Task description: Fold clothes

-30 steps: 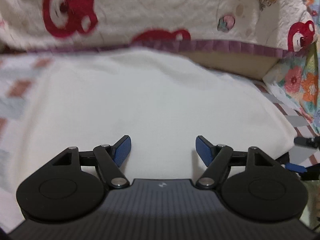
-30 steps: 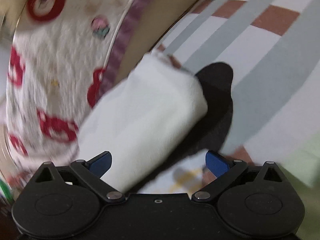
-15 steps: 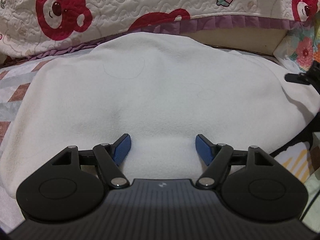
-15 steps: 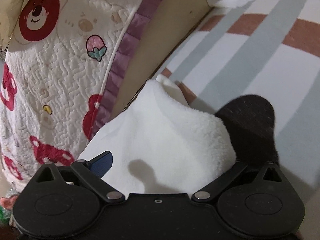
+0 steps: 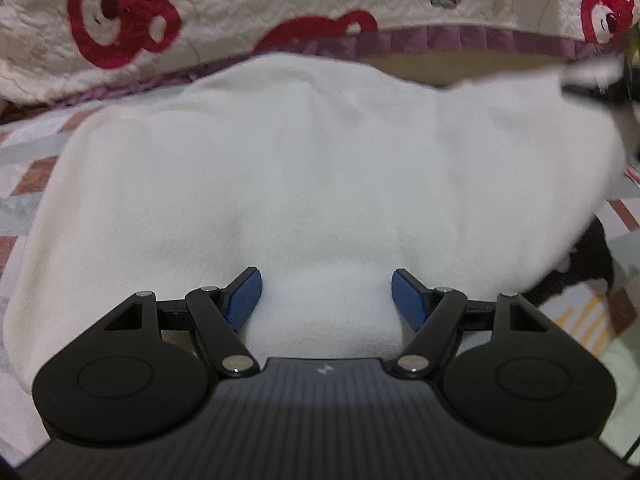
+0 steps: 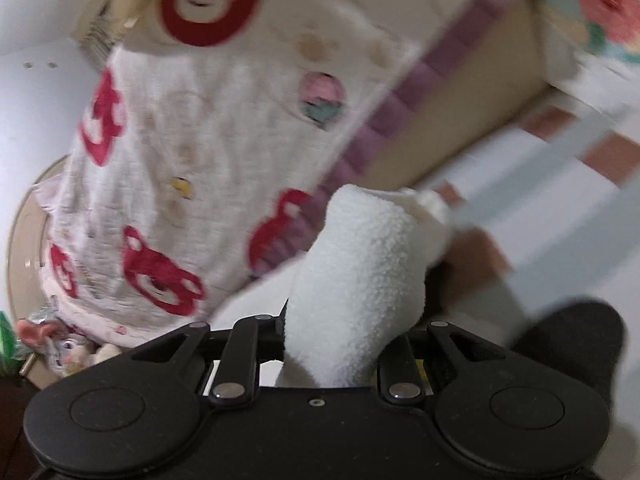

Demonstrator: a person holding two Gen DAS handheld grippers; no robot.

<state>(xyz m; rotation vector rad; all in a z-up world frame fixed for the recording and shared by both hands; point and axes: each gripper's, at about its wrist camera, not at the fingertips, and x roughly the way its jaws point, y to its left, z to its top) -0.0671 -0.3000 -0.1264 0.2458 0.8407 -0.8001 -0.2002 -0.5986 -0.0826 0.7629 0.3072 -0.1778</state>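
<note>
Right gripper [image 6: 348,344] first: its fingers have just been closing and now pinch a bunched fold of the white fleece [image 6: 360,272], which rises straight out from between them and hides the pads. Just right of those fingers a dark garment [image 6: 576,344] shows on the striped bed sheet [image 6: 560,216]. Beyond the fleece, up and to the left, hangs the bear quilt [image 6: 192,160] with its purple trim. Over to the left gripper [image 5: 326,296]: blue fingers [image 5: 244,298] stand fairly wide, and a soft ridge of fleece [image 5: 320,168] sits between them; whether the pads actually press it I cannot tell, though a sliver of gap shows on each side. Ahead of these fingers the fleece spreads broad across the bed, its far right corner lifted and blurred. Left of it, the sheet [image 5: 24,184] peeks out in grey and brown stripes. Farthest back, the quilt [image 5: 240,8] runs across the top.
</note>
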